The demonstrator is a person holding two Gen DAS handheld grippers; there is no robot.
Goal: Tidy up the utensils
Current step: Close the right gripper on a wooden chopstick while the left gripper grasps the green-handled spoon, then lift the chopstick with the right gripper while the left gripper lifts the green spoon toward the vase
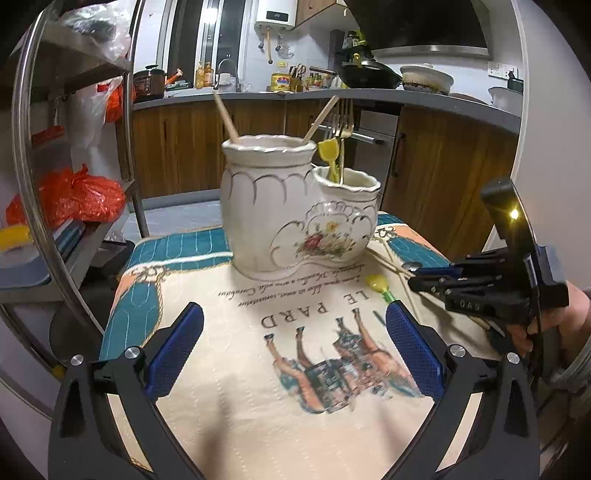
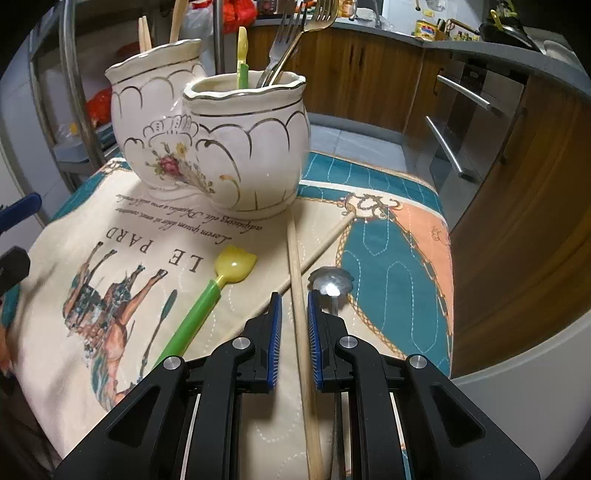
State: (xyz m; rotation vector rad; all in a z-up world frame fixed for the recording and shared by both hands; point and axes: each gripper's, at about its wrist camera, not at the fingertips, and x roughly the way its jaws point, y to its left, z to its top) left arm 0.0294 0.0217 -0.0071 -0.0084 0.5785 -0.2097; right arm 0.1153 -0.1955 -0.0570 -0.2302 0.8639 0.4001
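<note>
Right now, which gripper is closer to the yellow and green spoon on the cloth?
Left. The left gripper has one finger right beside the spoon; the right gripper straddles a chopstick further off.

A kitchen lies behind the table [image 1: 229,417]. Wooden cabinets [image 1: 177,147] run under a grey countertop [image 1: 258,96] at twelve o'clock. A white water heater [image 1: 275,14] hangs on the tiled wall. At one o'clock sits a black range hood [image 1: 424,26]; at nine o'clock, a metal shelf rack [image 1: 74,74]. The floor [image 1: 177,218] is pale grey.
</note>
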